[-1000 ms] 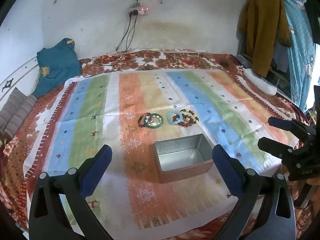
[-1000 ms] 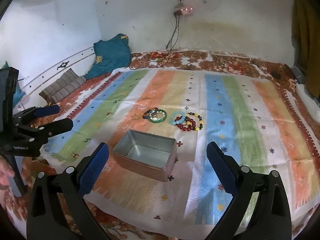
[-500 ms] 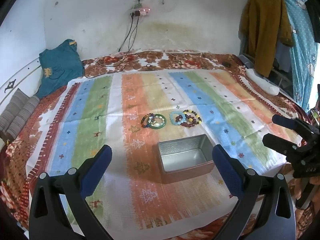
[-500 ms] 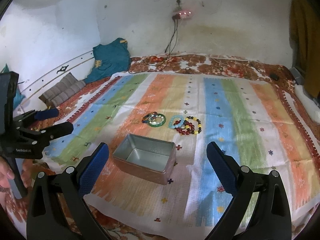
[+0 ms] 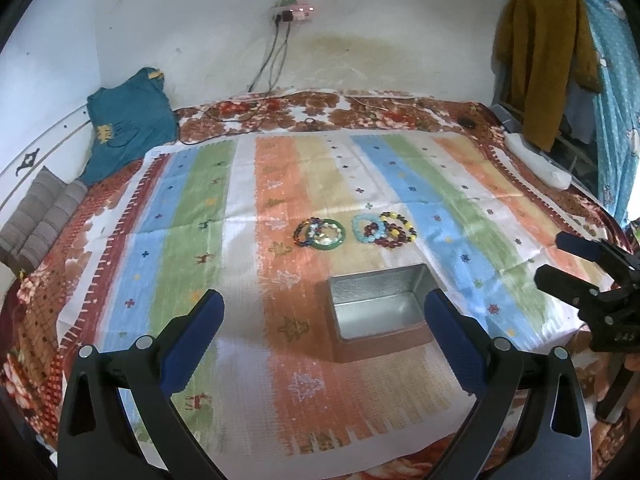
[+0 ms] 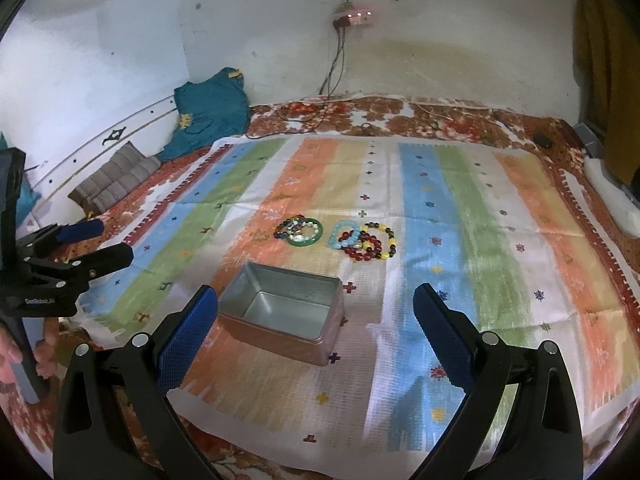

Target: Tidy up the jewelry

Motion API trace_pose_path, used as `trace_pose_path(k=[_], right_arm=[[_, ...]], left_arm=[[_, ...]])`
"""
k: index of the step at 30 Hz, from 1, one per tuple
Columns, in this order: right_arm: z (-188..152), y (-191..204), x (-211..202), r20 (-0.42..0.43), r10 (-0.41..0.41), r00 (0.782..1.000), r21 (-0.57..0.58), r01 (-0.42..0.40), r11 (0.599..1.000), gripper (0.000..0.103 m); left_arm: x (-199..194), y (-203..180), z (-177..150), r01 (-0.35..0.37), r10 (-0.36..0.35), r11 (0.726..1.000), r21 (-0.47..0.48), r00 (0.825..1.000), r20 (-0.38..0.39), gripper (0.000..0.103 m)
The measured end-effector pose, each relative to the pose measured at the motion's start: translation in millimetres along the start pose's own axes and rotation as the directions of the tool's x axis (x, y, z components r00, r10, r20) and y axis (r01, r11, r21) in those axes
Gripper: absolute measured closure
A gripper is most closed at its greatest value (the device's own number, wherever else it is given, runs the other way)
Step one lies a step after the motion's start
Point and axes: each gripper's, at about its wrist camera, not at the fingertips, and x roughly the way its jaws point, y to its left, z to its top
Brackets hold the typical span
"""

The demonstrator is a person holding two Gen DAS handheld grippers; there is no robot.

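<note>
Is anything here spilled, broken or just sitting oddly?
Nothing spilled or broken. The empty metal tin sits skewed to the stripes of the striped cloth. The bracelets lie overlapping in two heaps, one around a green bangle, one with red beads. Both grippers are open.

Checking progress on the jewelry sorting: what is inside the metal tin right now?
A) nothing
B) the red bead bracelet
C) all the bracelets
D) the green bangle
A: the metal tin shows only its bare floor, while the bracelets lie on the striped cloth beyond it.
</note>
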Motion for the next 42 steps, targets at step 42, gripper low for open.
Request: trace_pose_path(k=[42], right_arm=[[60.5,-34.7,85.9,-0.131,-0.071,0.989,0.045,0.078,0.996,0.004]], left_arm=[[94.6,40.1,60.9,-0.156,0.138,0.983,-0.093,0.975,-0.174,0.005]])
